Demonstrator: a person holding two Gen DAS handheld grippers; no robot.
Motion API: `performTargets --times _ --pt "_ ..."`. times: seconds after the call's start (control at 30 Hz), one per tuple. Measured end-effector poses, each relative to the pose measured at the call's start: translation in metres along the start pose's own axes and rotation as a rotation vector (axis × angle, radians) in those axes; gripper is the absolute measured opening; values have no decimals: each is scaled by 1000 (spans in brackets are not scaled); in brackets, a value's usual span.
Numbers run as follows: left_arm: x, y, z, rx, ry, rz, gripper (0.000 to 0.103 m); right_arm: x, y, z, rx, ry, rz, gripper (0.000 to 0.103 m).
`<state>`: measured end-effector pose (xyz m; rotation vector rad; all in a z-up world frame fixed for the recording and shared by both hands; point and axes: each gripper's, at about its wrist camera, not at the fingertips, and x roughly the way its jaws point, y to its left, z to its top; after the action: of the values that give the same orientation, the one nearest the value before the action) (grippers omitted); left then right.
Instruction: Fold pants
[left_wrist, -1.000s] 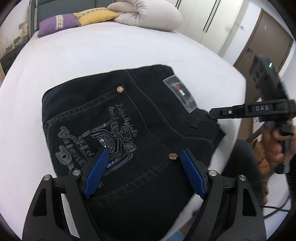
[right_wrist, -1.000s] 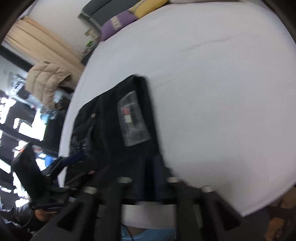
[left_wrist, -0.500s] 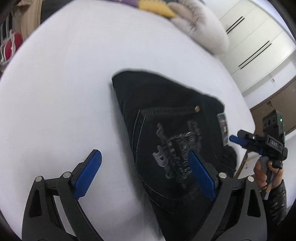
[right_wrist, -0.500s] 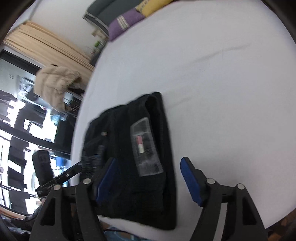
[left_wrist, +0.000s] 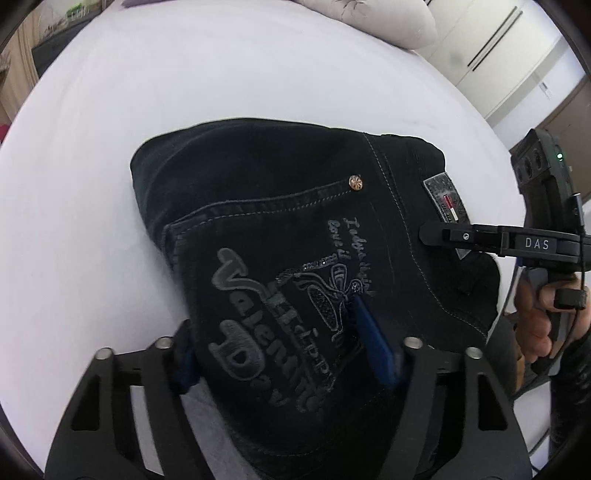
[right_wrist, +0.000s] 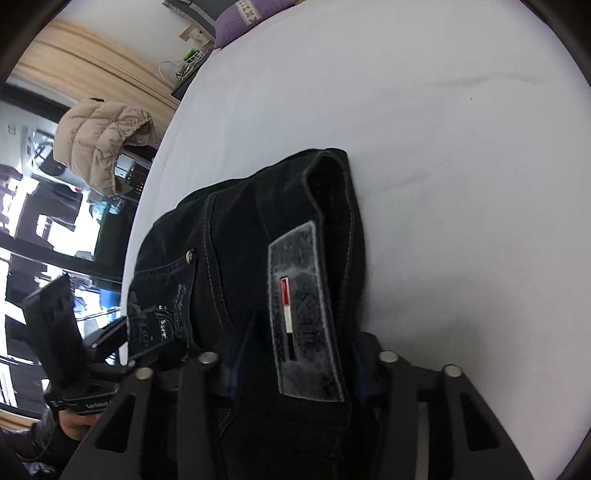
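Black folded jeans (left_wrist: 280, 229) lie on the white bed (left_wrist: 184, 74), back pocket with grey embroidery upward. My left gripper (left_wrist: 280, 350) is shut on the near pocket edge of the jeans, blue pads on either side of the thick fold. In the right wrist view the jeans (right_wrist: 236, 236) show their grey waistband patch (right_wrist: 299, 302). My right gripper (right_wrist: 295, 358) is shut on the waistband end around that patch. The right gripper also shows in the left wrist view (left_wrist: 517, 242), and the left gripper in the right wrist view (right_wrist: 110, 339).
A cream duvet (left_wrist: 369, 18) lies at the head of the bed. A purple cushion (right_wrist: 251, 14) lies at the far end. A beige puffer jacket (right_wrist: 99, 136) hangs beside the bed. White wardrobe doors (left_wrist: 491, 48) stand behind.
Both grippers were open above the jeans half a second ago. Now each has dropped onto the jeans and closed on the fabric, left at the pocket edge, right at the waistband.
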<state>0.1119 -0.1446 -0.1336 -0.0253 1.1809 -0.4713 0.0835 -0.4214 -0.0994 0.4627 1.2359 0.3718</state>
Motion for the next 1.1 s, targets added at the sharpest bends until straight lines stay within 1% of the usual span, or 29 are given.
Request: performTargets --times 0.03,0.1,0.17,0.2,0.23,0.4,0.53,0.6,0.7,0.8,0.83,0.93,1.1 --pt "-1 0 -1 3 -3 4 58 -2 1 -1 -3 -7 -8 37" --pt "-3 -2 -1 8 -8 11 52 -5 7 -5 -17 -26 -41 32" --pt "-7 -2 -1 14 -14 20 45 -8 17 -7 -48 -41 -87 28" --pt "-8 -3 -1 15 -17 21 40 -9 22 -7 -65 -48 -111 25" --pt "-11 -2 0 15 -18 16 37 -11 27 -8 -79 -55 -128 23" --pt "-22 5 -6 8 -29 2 30 -21 50 -13 -129 -92 -186 20" --pt "-28 6 -10 0 -39 -11 27 -30 71 -18 -165 -118 -192 19" --pt "-34 14 -11 -8 -48 -21 25 -34 86 -22 -197 -131 -210 19" --pt "-46 25 -12 -24 -64 -43 23 -41 108 -25 -232 -153 -212 18" --pt "-63 37 -9 -43 -90 -49 23 -49 127 -25 -262 -173 -190 18" --pt "-68 43 -7 -49 -100 -47 22 -53 127 -26 -269 -177 -183 18" --pt "-90 63 -1 -63 -149 -29 22 -50 143 -16 -279 -185 -146 18" --pt "-121 103 28 -41 -215 40 22 -32 178 20 -313 -192 -95 18"
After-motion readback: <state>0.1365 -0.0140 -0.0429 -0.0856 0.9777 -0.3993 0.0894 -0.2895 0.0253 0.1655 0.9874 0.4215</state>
